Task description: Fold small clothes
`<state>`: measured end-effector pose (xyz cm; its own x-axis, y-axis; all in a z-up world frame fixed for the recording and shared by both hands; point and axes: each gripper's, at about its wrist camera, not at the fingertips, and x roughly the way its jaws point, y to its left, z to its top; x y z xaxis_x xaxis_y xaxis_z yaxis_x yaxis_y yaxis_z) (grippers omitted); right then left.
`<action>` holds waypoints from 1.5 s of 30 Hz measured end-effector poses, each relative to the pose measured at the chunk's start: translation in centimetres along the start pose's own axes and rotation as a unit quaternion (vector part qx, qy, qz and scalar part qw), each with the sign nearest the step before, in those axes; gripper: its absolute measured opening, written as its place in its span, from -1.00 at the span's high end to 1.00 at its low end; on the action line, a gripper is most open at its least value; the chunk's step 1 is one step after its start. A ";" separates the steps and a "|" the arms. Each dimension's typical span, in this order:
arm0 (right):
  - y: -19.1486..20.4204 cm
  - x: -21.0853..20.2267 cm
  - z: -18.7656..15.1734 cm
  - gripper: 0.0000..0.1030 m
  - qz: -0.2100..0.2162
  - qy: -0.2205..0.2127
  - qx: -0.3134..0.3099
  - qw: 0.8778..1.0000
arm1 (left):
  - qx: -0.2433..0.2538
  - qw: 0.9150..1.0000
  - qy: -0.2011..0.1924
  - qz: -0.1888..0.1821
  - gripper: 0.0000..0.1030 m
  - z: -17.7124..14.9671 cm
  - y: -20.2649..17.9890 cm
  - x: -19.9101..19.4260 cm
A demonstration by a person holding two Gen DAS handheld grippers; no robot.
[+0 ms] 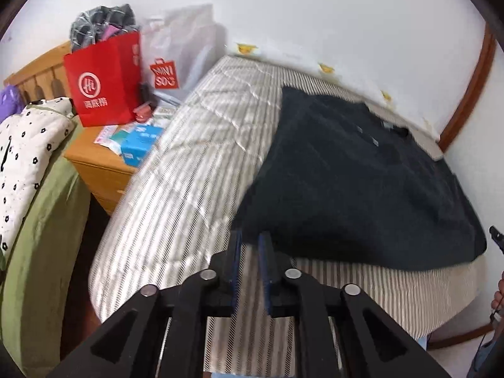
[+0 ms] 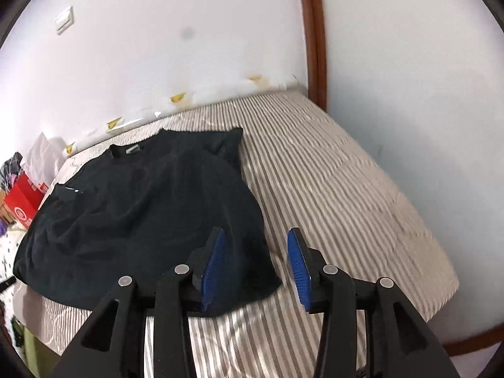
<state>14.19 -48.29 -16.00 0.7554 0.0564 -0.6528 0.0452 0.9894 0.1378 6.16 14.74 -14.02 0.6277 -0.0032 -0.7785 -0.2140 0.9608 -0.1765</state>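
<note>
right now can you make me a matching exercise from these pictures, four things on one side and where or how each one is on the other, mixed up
Things:
1. black shirt
2. red bag
3. left gripper
4. right gripper

Places or states:
A. jaws wide apart, over the shirt's near corner
B. standing on the wooden nightstand
C. spread flat on the striped bed
D. jaws close together with a thin gap, near the shirt's edge

Pairs: 1-C, 2-B, 3-D, 4-A
</note>
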 end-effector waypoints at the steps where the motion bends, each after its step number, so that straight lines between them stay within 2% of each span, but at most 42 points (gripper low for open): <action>1: 0.6 0.2 0.6 0.18 0.002 -0.004 -0.010 1.000 | -0.004 1.000 -0.001 -0.008 0.54 0.4 0.2 -0.1; 3: 1.6 0.8 1.4 0.18 0.007 -0.004 -0.021 1.000 | -0.007 1.000 -0.001 -0.018 0.38 1.6 0.1 0.1; 4: 2.2 1.3 1.9 0.18 0.011 -0.002 -0.028 1.000 | -0.008 1.000 -0.005 -0.023 0.37 2.2 -0.1 0.3; 8: 5.4 3.9 3.8 0.18 0.013 0.006 -0.063 0.998 | 0.003 0.999 0.000 -0.041 0.36 5.0 -2.2 2.0; 12: 8.1 6.4 5.9 0.15 0.026 0.019 -0.071 0.997 | 0.026 0.998 0.004 -0.057 0.36 8.3 -5.0 4.6; 20: 11.1 11.4 9.3 -0.03 0.020 0.044 -0.089 0.995 | 0.059 0.996 0.028 -0.057 0.36 13.3 -8.3 10.2; 27: 11.8 15.9 10.6 -0.03 0.008 0.074 -0.096 0.993 | 0.079 0.994 0.053 -0.051 0.36 14.9 -9.0 13.9; 33: 11.2 18.0 10.4 -0.03 0.028 0.096 -0.077 0.992 | 0.089 0.993 0.062 -0.054 0.36 14.7 -9.3 15.4; 35: 11.4 18.3 10.3 -0.03 0.030 0.099 -0.077 0.992 | 0.091 0.993 0.059 -0.051 0.41 14.8 -9.3 15.3; 38: 11.8 18.6 10.3 -0.03 0.030 0.099 -0.083 0.991 | 0.102 0.992 0.051 -0.045 0.62 14.8 -9.5 14.7; 39: 11.9 18.5 10.3 0.02 0.029 0.098 -0.086 0.991 | 0.107 0.992 0.050 -0.043 0.72 14.8 -9.7 14.5; 40: 12.0 18.4 10.3 0.16 0.028 0.094 -0.092 0.991 | 0.110 0.992 0.050 -0.045 0.77 14.8 -9.8 14.2; 43: 12.0 17.6 10.2 0.50 0.028 0.082 -0.105 0.991 | 0.120 0.991 0.042 -0.049 0.81 14.7 -10.1 13.2; 45: 11.7 17.0 10.2 0.59 0.039 0.077 -0.100 0.991 | 0.120 0.991 0.032 -0.053 0.83 14.7 -10.2 12.6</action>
<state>34.27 -37.07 -17.89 0.6429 0.1374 -0.7535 -0.1506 0.9873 0.0516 27.21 9.00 -13.20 0.5860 -0.1185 -0.8016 0.0402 0.9923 -0.1173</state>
